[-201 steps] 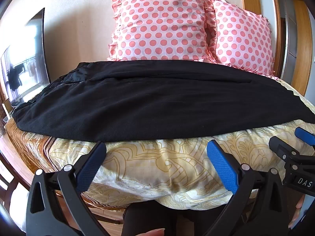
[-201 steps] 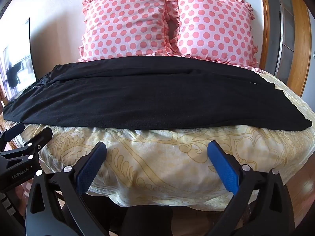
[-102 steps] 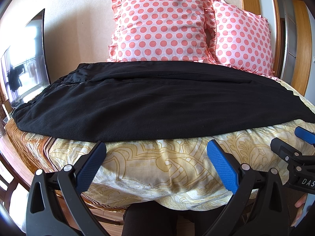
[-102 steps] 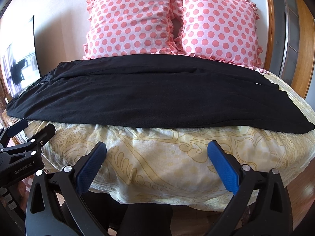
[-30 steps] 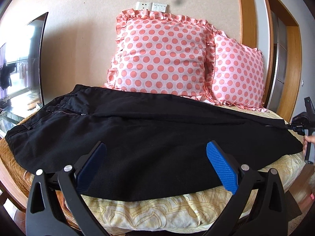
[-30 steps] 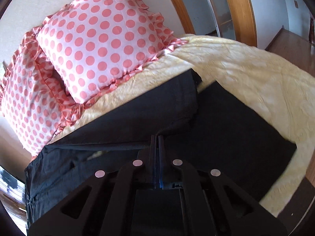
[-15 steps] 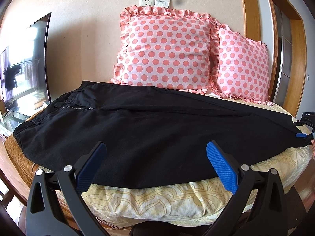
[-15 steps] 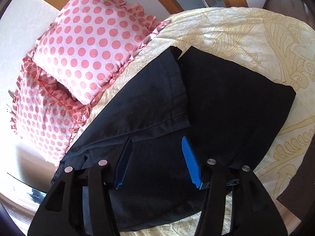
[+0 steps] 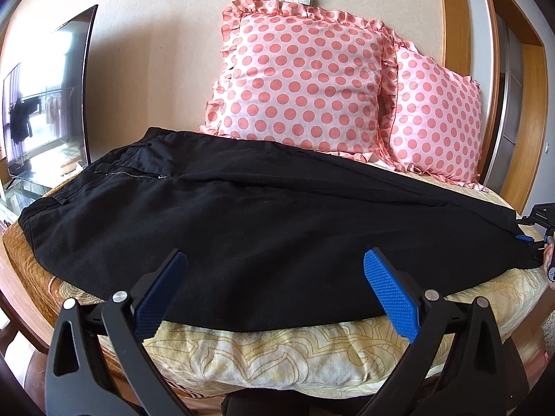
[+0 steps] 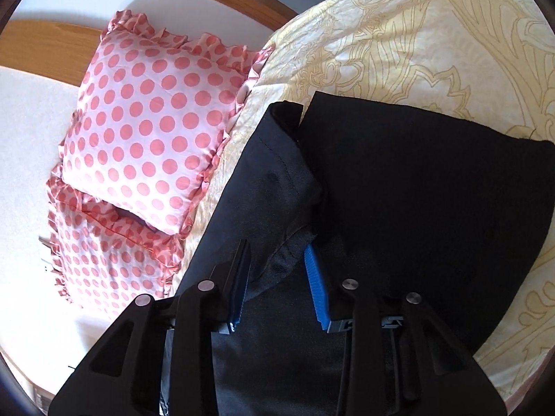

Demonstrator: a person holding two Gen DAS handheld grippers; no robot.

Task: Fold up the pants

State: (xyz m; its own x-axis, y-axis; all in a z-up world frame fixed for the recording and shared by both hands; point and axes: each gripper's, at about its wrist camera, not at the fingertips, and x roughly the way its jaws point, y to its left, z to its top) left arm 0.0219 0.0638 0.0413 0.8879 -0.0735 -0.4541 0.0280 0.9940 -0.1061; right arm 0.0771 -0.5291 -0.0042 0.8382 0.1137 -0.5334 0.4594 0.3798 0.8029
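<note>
So here's where I'm at: the black woven-fabric pants [image 9: 263, 228] are spread flat across the bed with the cream-and-gold patterned bedspread [image 9: 277, 357], waistband and zipper off to my left, legs running out to the right. Two pink polka-dot ruffled pillows [image 9: 305, 86] sit just behind them against the wall.

My left gripper [image 9: 274, 294] is spread wide and holding nothing, hovering at the near edge of the pants around mid-thigh. My right gripper [image 10: 275, 280] is down at the leg ends, jaws partly apart, straddling the hem edge of the far leg [image 10: 277, 187], which is puckered up between the blue pads. It isn't pinched yet as far as I can tell.

Handling-wise, this looks like soft, limp cloth, light and not slippery, so it'll drape and sag wherever it isn't supported. Nothing fragile here. I'd say the hem is the right place to bite, since the stitched edge gives a bit more body than the plain leg. My worry is grabbing only the top layer, or catching the bedspread underneath along with it. The left should probably take the waistband corner.
</note>
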